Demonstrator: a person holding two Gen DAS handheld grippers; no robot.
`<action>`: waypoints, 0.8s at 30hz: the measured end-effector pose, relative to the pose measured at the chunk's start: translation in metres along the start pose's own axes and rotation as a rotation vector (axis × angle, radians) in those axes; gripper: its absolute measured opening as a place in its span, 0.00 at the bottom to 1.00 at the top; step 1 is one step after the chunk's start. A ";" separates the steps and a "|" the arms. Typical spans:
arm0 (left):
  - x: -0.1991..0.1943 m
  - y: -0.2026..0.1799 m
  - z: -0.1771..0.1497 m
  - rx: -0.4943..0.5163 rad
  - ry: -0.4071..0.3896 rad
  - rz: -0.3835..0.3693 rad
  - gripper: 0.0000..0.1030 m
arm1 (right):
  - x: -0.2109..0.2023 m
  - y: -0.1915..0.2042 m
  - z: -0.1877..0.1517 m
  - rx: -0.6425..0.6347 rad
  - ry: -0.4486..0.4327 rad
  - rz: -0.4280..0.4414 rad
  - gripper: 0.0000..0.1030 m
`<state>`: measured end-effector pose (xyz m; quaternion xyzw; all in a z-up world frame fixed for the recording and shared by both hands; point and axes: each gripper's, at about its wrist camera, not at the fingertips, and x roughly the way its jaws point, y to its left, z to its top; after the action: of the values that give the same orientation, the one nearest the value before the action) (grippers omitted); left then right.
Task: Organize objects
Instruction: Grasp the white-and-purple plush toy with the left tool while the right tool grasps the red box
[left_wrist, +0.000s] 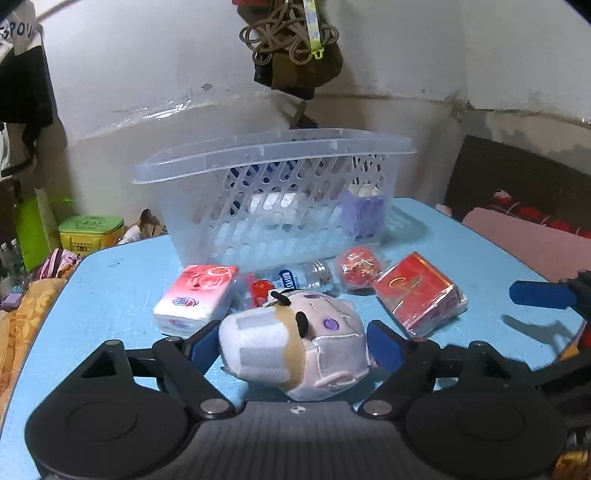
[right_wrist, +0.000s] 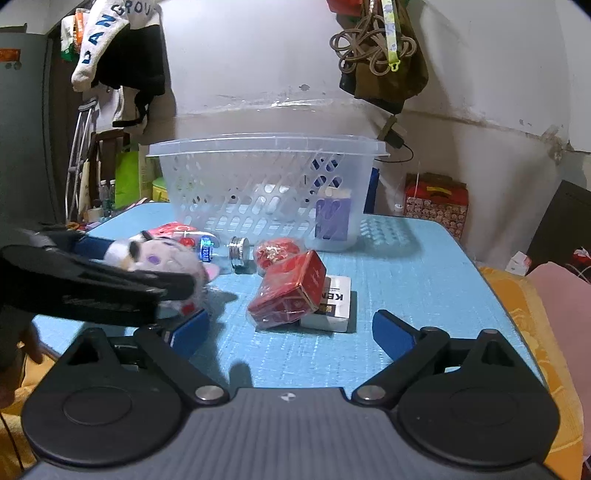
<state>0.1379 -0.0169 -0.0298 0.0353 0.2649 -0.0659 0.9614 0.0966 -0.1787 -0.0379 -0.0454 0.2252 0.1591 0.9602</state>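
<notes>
My left gripper (left_wrist: 295, 341) is shut on a pale purple plush toy (left_wrist: 291, 347), held just above the blue table (left_wrist: 110, 291); the toy also shows in the right wrist view (right_wrist: 166, 262). A clear plastic basket (left_wrist: 273, 195) stands behind, with a purple pack (left_wrist: 364, 216) inside. In front of it lie a pink tissue pack (left_wrist: 195, 299), a small water bottle (left_wrist: 295, 278), a red wrapped ball (left_wrist: 358, 267) and a red box (left_wrist: 421, 291). My right gripper (right_wrist: 291, 332) is open and empty, in front of the red box (right_wrist: 291, 291) that leans on a white box (right_wrist: 332, 302).
A bag with cords (left_wrist: 295, 55) hangs on the wall above the basket. A green-yellow tin (left_wrist: 90, 232) sits beyond the table's left edge. Orange bedding (right_wrist: 524, 314) lies to the right. A red gift box (right_wrist: 436, 203) stands behind the table.
</notes>
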 end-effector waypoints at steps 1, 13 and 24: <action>-0.002 0.004 -0.001 -0.006 -0.002 -0.003 0.83 | 0.000 0.000 0.001 0.007 -0.007 0.002 0.93; -0.016 0.042 -0.003 -0.056 -0.027 0.033 0.83 | 0.028 0.021 0.010 -0.015 -0.027 -0.041 0.71; -0.022 0.043 -0.004 -0.057 -0.039 0.010 0.83 | 0.051 0.035 0.007 -0.163 0.031 -0.126 0.60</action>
<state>0.1234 0.0286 -0.0208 0.0080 0.2477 -0.0545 0.9673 0.1311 -0.1297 -0.0546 -0.1397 0.2232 0.1152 0.9578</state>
